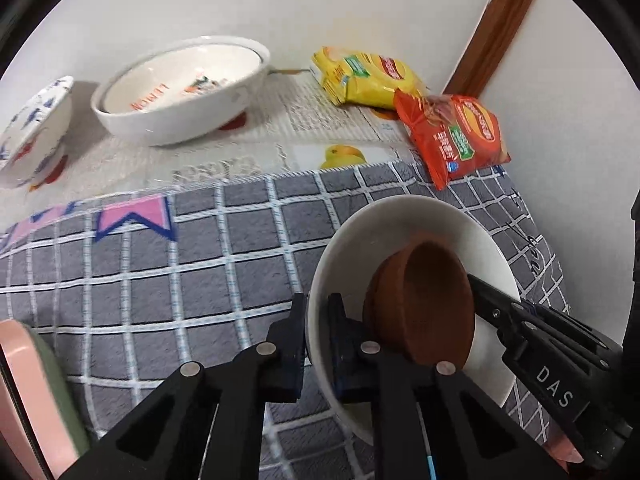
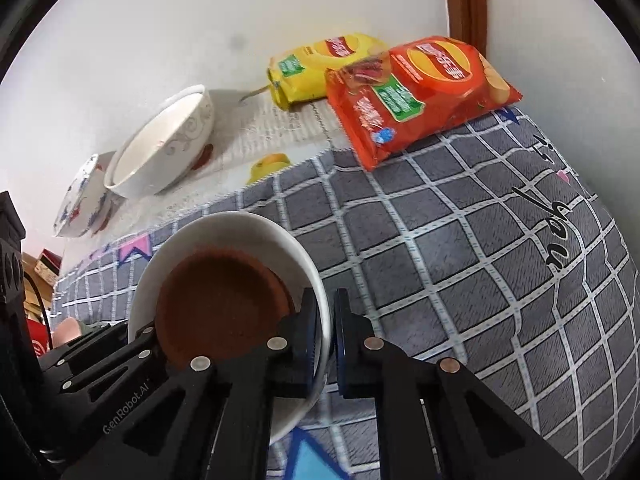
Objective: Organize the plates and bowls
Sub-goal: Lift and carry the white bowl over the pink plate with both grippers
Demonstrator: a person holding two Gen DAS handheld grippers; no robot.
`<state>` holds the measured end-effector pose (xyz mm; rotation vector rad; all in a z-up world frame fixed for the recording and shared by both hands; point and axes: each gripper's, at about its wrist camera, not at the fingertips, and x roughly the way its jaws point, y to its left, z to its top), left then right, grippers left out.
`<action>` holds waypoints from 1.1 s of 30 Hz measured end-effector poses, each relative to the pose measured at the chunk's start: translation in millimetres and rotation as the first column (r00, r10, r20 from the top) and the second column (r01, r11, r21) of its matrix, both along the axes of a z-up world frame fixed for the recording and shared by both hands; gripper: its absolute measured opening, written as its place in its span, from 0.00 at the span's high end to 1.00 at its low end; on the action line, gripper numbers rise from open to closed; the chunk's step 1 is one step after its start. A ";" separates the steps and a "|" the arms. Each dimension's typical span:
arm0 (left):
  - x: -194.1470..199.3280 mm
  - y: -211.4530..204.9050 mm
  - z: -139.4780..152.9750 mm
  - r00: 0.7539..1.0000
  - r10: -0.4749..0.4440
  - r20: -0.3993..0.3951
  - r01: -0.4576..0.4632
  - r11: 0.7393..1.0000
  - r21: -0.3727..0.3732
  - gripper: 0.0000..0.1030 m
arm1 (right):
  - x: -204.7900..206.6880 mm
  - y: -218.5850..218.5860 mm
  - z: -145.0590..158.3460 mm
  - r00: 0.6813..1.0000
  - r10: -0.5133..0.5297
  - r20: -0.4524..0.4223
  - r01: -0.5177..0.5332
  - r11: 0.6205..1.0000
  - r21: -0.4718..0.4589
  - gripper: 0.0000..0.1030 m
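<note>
Both grippers, left (image 1: 316, 344) and right (image 2: 326, 340), clamp glossy white bowl (image 1: 472, 232) rim; matte brown dish (image 1: 424, 304) inside.

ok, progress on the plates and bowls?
Done: brown dish sits nested in the white bowl. In hand: left tongs and right tongs each clamp that bowl's rim. Left: lemon-print bowl and blue-patterned bowl sit separate at the wall.

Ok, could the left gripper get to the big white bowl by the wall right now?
Probably not yet. The left gripper is shut on the rim of the white bowl holding the brown dish. The path over the checked cloth to the big white bowl looks open.
</note>
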<state>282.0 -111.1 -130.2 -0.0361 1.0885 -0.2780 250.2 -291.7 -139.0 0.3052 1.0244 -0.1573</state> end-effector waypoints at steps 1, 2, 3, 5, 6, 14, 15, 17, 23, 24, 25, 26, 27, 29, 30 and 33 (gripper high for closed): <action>-2.0 3.4 3.5 1.000 0.003 0.002 -0.003 1.000 0.003 0.90 | -1.2 3.9 3.0 1.000 0.003 0.005 -0.003 1.000 0.001 0.92; -4.1 6.7 6.7 1.000 0.005 0.003 -0.005 1.000 0.008 0.90 | -2.7 8.5 6.9 1.000 0.005 0.007 -0.005 1.000 0.005 0.92; -6.4 11.0 10.5 1.000 0.009 0.003 -0.009 1.000 0.012 0.90 | -3.5 12.7 9.9 1.000 0.007 0.007 -0.007 1.000 0.010 0.92; -11.4 19.9 18.2 1.000 0.020 0.018 -0.020 1.000 0.010 0.90 | -5.4 21.0 15.6 1.000 0.012 0.011 -0.012 1.000 0.020 0.92; -14.9 25.3 22.7 0.999 0.022 0.025 -0.022 1.000 0.009 0.90 | -7.3 27.3 19.6 1.000 0.016 0.018 -0.016 1.000 0.021 0.92; -33.9 59.2 43.3 0.998 0.042 0.051 -0.042 0.999 0.006 0.90 | -18.8 63.5 41.6 0.998 0.049 0.044 -0.050 0.999 0.008 0.92; -35.8 63.4 44.3 0.998 0.044 0.053 -0.044 0.999 0.005 0.90 | -20.4 68.9 43.7 0.998 0.053 0.046 -0.053 0.999 0.005 0.92; -39.5 72.4 46.9 0.997 0.050 0.055 -0.050 0.999 0.004 0.90 | -23.2 77.7 46.2 0.997 0.059 0.049 -0.059 0.998 0.002 0.92; -49.3 99.4 53.3 0.995 0.075 0.067 -0.075 0.997 0.006 0.90 | -27.7 104.0 50.5 0.995 0.085 0.059 -0.086 0.996 0.004 0.92; -51.0 105.1 54.1 0.994 0.081 0.068 -0.082 0.997 0.007 0.90 | -27.9 109.7 50.7 0.994 0.091 0.060 -0.092 0.996 0.004 0.92; -52.1 109.5 54.7 0.994 0.086 0.070 -0.087 0.996 0.008 0.90 | -27.9 114.3 50.9 0.993 0.096 0.061 -0.097 0.995 0.005 0.92; -53.3 114.8 55.4 0.993 0.093 0.071 -0.093 0.996 0.008 0.90 | -27.8 117.9 50.8 0.993 0.100 0.062 -0.101 0.995 0.007 0.92; -54.3 119.8 55.8 0.993 0.098 0.072 -0.099 0.995 0.008 0.90 | -27.2 123.6 50.9 0.992 0.108 0.063 -0.109 0.994 0.009 0.92; -55.8 129.4 55.9 0.991 0.110 0.074 -0.111 0.994 0.008 0.90 | -26.5 133.3 51.2 0.991 0.120 0.064 -0.121 0.993 0.008 0.92; -57.1 135.7 56.3 0.990 0.117 0.076 -0.118 0.993 0.007 0.90 | -25.6 138.9 51.2 0.990 0.127 0.064 -0.128 0.992 0.007 0.92; -59.1 149.4 56.7 0.988 0.135 0.077 -0.135 0.991 0.004 0.90 | -23.0 153.2 51.0 0.987 0.145 0.067 -0.146 0.989 0.007 0.92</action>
